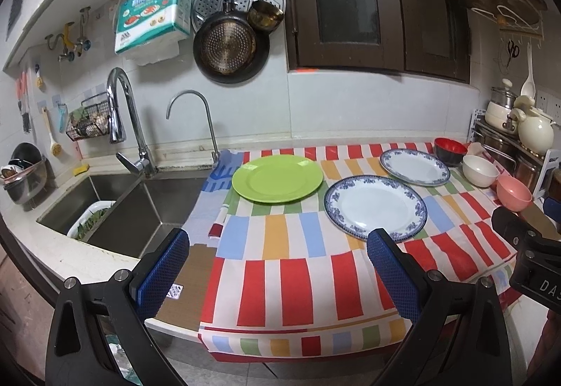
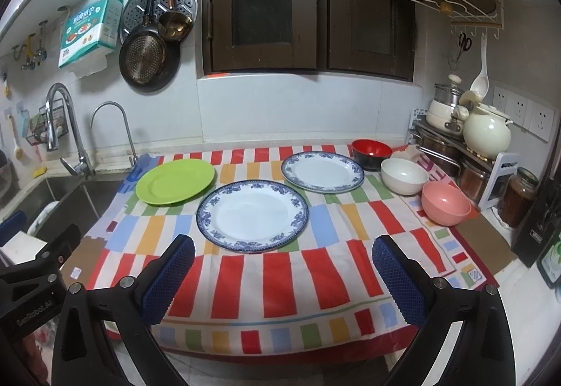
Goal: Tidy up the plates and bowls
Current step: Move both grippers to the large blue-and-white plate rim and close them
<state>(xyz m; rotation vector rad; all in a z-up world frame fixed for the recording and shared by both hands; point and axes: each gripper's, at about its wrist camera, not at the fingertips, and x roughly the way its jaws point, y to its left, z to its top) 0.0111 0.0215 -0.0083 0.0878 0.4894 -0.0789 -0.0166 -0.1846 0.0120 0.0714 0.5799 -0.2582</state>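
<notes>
While nothing is lifted yet, opening step by the look of it: left tool [image 1: 277, 245] spread wide and empty, right tool [image 2: 283, 251] likewise wide, both hanging off the table edge. Dead ahead at twelve o'clock of the right tool, near blue-rimmed plate [image 2: 252, 215], glossy, flat, round; second blue-rimmed plate [image 2: 322, 172] at one o'clock; green plate [image 2: 175, 181] at ten o'clock. Red bowl [image 2: 371, 149], white bowl [image 2: 403, 175], pink bowl [image 2: 445, 203] curving along at two o'clock on striped cloth [image 2: 280, 280]. Probably calls next for pinching a thin rim, stacking like with like.

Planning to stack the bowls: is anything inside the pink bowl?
The pink bowl looks empty: bare inner wall and bottom show. Its near inner side is hidden behind the rim.
</notes>
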